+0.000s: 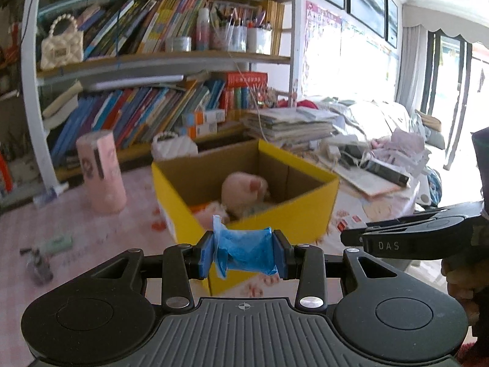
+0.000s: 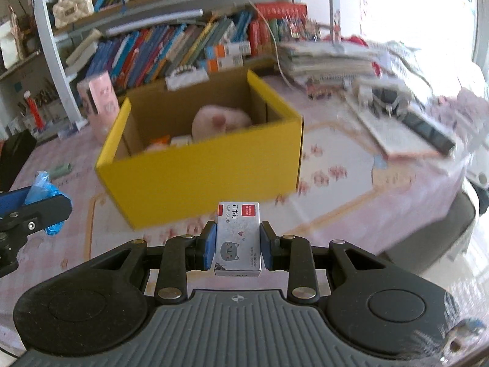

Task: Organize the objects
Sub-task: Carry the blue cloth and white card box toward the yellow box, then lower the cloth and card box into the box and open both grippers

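Before yellow box (image 2: 201,180): left gripper (image 1: 243,252) clamps blue plastic wad (image 1: 241,252); right gripper (image 2: 237,241) clamps staple box (image 2: 237,238). Risk: wad, seemingly flimsy, snagging on release.

Yellow box (image 2: 201,180), crumpled blue bag (image 1: 244,252) (pink floral tablecloth (image 2: 330,180))

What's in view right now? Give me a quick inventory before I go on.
yellow box: one, yellow outside and brown inside, open, mid-table
pink plush: one, pink, inside the box
pink cylinder: one, pink, upright left of the box
cream handbag: one, cream with pearl handle, on the bookshelf
paper stack: one, pale, behind the box to the right
blue plastic wad: one, blue, clamped in the left gripper
staple box: one, silver with red labels, clamped in the right gripper
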The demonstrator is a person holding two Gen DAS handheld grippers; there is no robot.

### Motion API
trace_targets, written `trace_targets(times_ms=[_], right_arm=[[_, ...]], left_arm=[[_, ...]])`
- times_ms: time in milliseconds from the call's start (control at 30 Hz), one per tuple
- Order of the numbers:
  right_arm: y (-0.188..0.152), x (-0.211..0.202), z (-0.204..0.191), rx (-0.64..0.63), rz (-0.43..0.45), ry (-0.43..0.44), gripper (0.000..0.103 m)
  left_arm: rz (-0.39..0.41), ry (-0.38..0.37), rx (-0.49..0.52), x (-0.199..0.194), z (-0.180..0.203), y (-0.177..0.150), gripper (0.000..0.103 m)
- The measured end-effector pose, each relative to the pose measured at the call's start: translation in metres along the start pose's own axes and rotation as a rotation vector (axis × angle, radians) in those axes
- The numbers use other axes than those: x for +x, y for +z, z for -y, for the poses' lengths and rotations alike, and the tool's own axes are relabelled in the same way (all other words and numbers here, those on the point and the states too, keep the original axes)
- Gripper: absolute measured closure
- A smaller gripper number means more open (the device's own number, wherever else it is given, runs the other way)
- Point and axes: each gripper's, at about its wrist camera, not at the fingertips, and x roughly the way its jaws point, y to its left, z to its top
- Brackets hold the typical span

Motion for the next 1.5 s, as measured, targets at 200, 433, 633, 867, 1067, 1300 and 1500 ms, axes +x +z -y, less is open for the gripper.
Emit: trace_targets(times_ms=[200,433,633,867,1067,1300,1500], right_arm=[[0.044,0.018,0.011,-0.042,0.079,0.034,0.075],[0.094,0.046,0.016,-0.105,0.151,0.091,0.075],[0.115,0.082,0.012,-0.178,0.124,0.145,0.075],[0.119,0.121,0.003,-0.283,0.053,0.196,0.075],[0.118,0.150,-0.002,-0.348,-0.022,0.226,0.075],[0.115,0.174,-0.006,-0.400,-0.104,0.252,0.075],[0.114,0.183,-0.006,-0.418,-0.134,0.259,0.075]], left_arm=[[0.028,0.031,0.020,0.032,0.006,0.026,0.065],[0.010,0.081,0.018,0.072,0.009,0.041,0.065],[-0.047,0.111,0.004,0.102,0.011,0.038,0.065],[-0.112,0.145,0.017,0.134,0.015,0.032,0.065],[-0.141,0.167,0.008,0.147,0.016,0.029,0.065],[-0.147,0.177,-0.024,0.152,0.014,0.029,0.061],[-0.103,0.235,0.019,0.143,0.021,0.029,0.035]])
